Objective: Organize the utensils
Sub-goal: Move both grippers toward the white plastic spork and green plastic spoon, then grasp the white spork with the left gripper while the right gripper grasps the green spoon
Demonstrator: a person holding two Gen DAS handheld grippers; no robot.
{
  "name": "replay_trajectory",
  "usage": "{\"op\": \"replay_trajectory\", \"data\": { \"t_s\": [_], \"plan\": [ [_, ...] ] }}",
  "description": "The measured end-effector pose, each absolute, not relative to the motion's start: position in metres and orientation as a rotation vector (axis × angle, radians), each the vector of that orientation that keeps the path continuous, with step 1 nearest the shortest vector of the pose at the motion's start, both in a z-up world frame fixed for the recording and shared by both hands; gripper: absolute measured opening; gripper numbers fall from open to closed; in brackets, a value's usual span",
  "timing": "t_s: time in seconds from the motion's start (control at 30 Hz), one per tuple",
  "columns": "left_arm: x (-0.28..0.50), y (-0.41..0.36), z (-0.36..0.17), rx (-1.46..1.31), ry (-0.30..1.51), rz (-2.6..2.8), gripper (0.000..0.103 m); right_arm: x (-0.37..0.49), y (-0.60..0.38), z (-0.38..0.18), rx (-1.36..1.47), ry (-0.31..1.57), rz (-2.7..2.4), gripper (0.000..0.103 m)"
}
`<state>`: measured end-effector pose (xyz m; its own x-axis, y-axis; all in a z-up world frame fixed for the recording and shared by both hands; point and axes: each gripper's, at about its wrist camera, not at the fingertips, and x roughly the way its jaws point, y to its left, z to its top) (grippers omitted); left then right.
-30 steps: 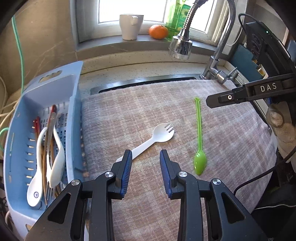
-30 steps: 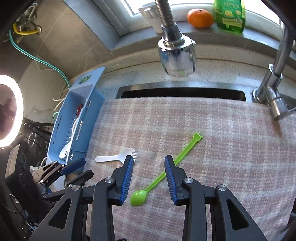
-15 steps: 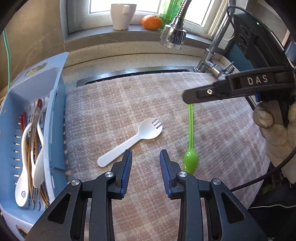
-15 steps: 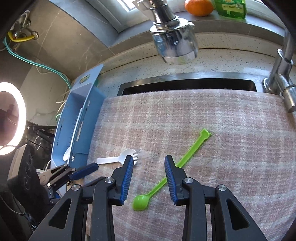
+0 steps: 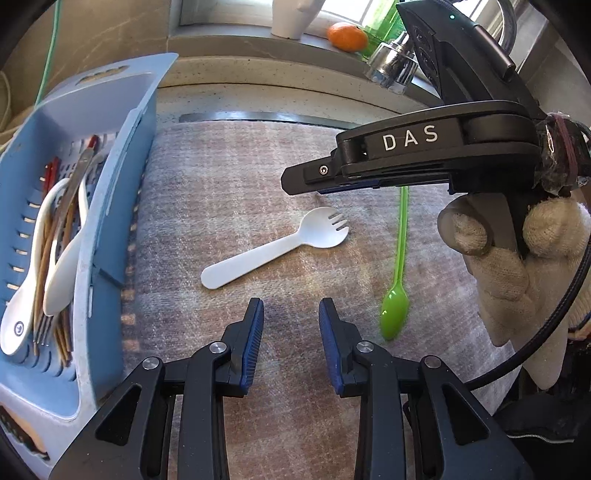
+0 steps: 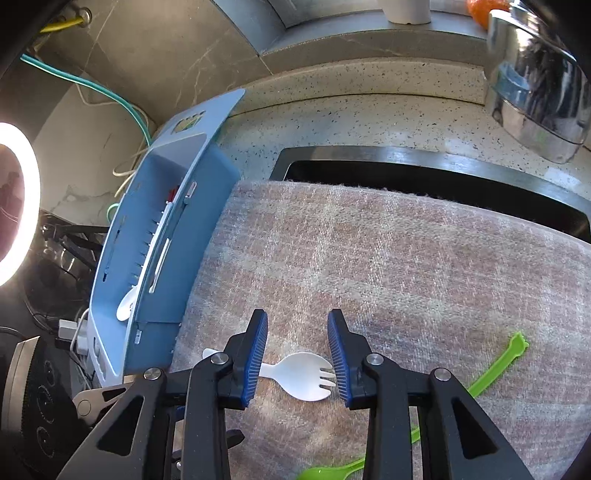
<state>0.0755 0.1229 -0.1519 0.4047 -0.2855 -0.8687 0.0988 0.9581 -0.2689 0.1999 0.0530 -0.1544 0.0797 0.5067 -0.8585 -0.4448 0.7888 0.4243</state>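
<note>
Speckled counter [image 6: 369, 110] carried a blue utensil basket [image 5: 110, 192] at left. Plaid cloth [image 5: 229, 177] lay spread over the sink opening. On the cloth: white spork [image 5: 280, 247] and green long-handled spoon [image 5: 397, 280], near each other, not touching.

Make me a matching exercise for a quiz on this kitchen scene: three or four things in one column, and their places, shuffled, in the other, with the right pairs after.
Things:
1. white spork
2. green spoon
3. orange fruit
4. white ladle spoons

Places:
A. on the window ledge
B. inside the blue basket
C. on the checked cloth, head between the right gripper fingers in that gripper's view
D. on the checked cloth, towards the gloved hand

Pairs: 1-C, 2-D, 3-A, 4-B
</note>
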Motion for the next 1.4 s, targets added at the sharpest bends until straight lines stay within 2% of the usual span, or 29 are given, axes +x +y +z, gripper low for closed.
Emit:
{"op": "replay_trajectory", "data": {
  "t_s": [0.37,0.7,1.03,1.27,1.4],
  "plan": [
    [0.096,0.129,-0.159,-0.185,1.139,-0.217,0.029,0.183,0.048,-0.167,0.075,1.366,0.759,0.028],
    [0.099,0.137,-0.156,-0.227,1.137,-0.217,0.029,0.159,0.022,-0.177,0.204,1.436,0.794,0.027],
    [0.129,0.131,-0.158,-0.275,1.149,-0.266,0.029,0.14,0.016,-0.178,0.229,1.431,0.811,0.027],
    [0.141,0.109,-0.156,-0.208,1.156,-0.318,0.029,0.135,0.005,-0.177,0.269,1.443,0.794,0.027],
    [0.143,0.096,-0.155,-0.149,1.156,-0.329,0.029,0.137,-0.022,-0.163,0.302,1.387,0.708,0.027]
  ]
}}
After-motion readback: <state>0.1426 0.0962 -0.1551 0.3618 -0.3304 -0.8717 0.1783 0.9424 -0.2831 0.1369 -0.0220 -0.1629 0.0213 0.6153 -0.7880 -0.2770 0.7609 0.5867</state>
